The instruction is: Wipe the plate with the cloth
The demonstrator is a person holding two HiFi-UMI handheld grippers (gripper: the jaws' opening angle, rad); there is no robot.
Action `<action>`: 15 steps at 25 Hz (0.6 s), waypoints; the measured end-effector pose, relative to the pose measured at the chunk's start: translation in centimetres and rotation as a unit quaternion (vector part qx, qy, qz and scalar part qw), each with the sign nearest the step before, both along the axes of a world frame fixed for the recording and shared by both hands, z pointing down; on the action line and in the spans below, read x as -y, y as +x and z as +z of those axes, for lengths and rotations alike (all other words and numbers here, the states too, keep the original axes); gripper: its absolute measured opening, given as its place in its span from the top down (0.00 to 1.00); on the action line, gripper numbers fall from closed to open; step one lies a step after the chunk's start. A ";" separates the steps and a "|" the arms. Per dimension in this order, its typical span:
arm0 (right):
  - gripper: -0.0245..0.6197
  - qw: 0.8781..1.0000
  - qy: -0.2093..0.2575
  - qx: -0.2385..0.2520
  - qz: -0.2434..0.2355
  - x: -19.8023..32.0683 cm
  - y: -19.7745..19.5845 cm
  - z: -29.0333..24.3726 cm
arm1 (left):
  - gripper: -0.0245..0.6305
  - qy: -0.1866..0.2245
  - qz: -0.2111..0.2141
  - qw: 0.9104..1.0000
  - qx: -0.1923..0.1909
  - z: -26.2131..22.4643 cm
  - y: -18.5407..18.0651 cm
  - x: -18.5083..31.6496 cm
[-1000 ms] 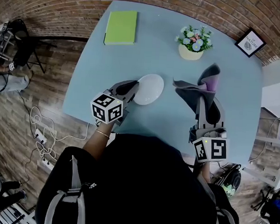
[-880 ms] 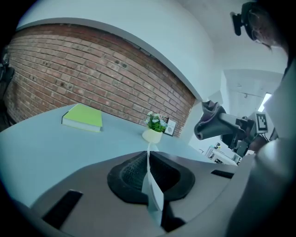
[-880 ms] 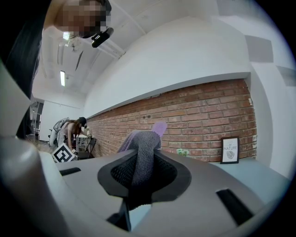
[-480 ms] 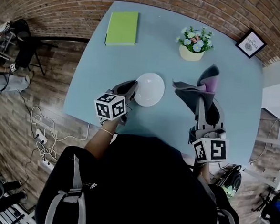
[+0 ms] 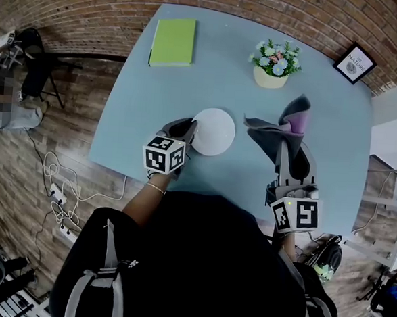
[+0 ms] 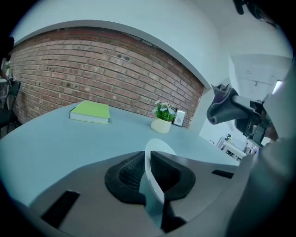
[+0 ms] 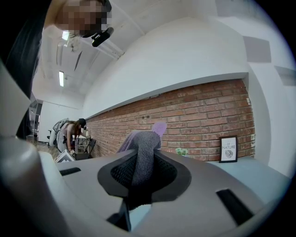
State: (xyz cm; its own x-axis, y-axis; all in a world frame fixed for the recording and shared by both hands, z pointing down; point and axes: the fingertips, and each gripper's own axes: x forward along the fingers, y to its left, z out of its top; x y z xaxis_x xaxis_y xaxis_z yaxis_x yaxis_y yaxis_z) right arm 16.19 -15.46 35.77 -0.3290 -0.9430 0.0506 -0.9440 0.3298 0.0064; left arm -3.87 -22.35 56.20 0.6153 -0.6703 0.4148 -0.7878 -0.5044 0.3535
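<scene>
A white plate (image 5: 214, 132) lies low over the blue table (image 5: 155, 104), near its middle. Its left rim sits between the pads of my left gripper (image 5: 190, 130), whose jaws are opening. In the left gripper view the plate (image 6: 155, 171) stands edge-on between the two black pads, which still touch it. To the right, my right gripper (image 5: 286, 139) is shut on a grey and purple cloth (image 5: 286, 121), held in the air apart from the plate. In the right gripper view the cloth (image 7: 144, 155) rises from between the pads.
A green book (image 5: 173, 41) lies at the table's far left. A pot of flowers (image 5: 273, 61) and a framed picture (image 5: 355, 61) stand at the back right. Cables (image 5: 57, 192) trail on the wooden floor to the left.
My left gripper has sunk towards the table with the plate, which now lies flatter and a little further right. The right gripper and the cloth have kept still.
</scene>
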 end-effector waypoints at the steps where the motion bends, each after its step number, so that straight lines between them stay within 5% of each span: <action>1: 0.87 1.000 -0.001 -0.001 0.001 -0.1 0.0 0.0 | 0.91 0.000 0.000 1.000 0.006 0.1 0.0 0.0; 15: 0.87 1.000 -0.008 0.000 0.006 0.2 0.7 0.2 | 0.89 -0.014 -0.004 0.997 0.070 2.3 0.1 1.0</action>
